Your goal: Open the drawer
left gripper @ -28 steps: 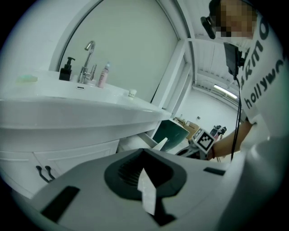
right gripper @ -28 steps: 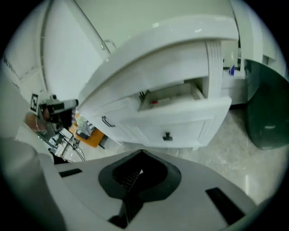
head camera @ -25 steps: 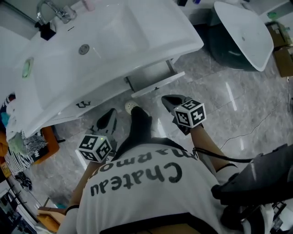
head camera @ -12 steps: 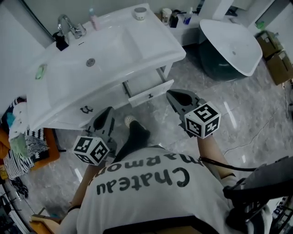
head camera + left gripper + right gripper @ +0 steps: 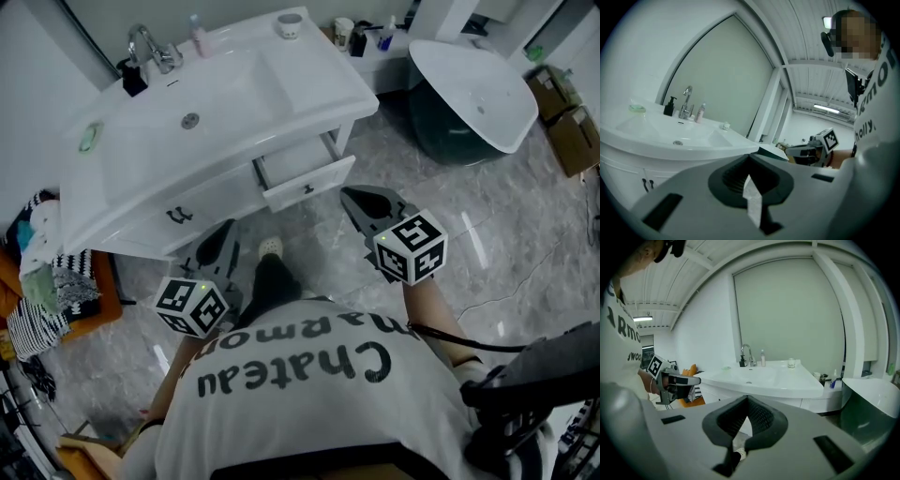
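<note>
- Far left: the white washbasin (image 5: 234,89) sits on a vanity, and the dark handle (image 5: 174,215) on the vanity's left front looks untouched
- The left gripper (image 5: 225,234) hangs below that front, well apart from it; its jaws meet at the tips with nothing between them
- Centre: the drawer (image 5: 307,183) under the basin's right half stands pulled out from the vanity, its pale inside showing behind the front panel with its small dark pull
- The right gripper (image 5: 354,199) floats near the drawer's front but clear of it, its jaws pressed together and empty
- Judged from this, the opening looks done: the drawer is out and neither claw grips it
- What may be left is only drawing it further; whether it is at full travel I cannot tell
</note>
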The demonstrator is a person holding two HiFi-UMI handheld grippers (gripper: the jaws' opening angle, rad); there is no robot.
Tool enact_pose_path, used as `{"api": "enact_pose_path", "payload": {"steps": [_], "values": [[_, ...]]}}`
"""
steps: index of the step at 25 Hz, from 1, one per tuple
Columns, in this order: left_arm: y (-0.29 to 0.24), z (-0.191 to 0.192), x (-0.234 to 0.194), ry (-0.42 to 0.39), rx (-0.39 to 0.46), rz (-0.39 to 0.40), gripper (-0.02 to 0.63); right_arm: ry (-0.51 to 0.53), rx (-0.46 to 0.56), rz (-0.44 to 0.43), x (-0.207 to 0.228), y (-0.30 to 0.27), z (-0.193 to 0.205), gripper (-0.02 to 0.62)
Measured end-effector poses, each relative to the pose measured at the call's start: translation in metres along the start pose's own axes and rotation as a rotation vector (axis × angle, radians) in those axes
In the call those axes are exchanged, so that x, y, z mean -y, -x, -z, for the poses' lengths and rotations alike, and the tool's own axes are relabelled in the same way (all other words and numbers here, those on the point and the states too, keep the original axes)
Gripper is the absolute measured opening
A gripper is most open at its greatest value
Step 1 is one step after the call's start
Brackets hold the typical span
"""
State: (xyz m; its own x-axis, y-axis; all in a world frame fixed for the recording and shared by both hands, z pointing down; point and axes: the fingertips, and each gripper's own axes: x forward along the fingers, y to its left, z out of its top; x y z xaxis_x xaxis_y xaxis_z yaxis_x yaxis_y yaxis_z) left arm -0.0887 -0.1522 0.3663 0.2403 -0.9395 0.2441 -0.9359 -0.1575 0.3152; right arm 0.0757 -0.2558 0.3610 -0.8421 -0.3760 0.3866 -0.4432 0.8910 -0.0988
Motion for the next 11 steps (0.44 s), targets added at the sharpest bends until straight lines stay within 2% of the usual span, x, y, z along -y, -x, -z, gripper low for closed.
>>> {"api": "enact_pose_path", "payload": {"steps": [6, 11], "values": [[-0.003, 0.004, -0.006, 0.01, -0.009, -0.006, 0.008, -0.005, -0.001, 0.015, 0.005, -0.003, -0.002, 0.008], [-0.01, -0.004, -0.006, -0.016, 0.005, 0.0, 0.008, 0.001, 0.001, 0.03, 0.014, -0.005, -0.005, 0.008]]}}
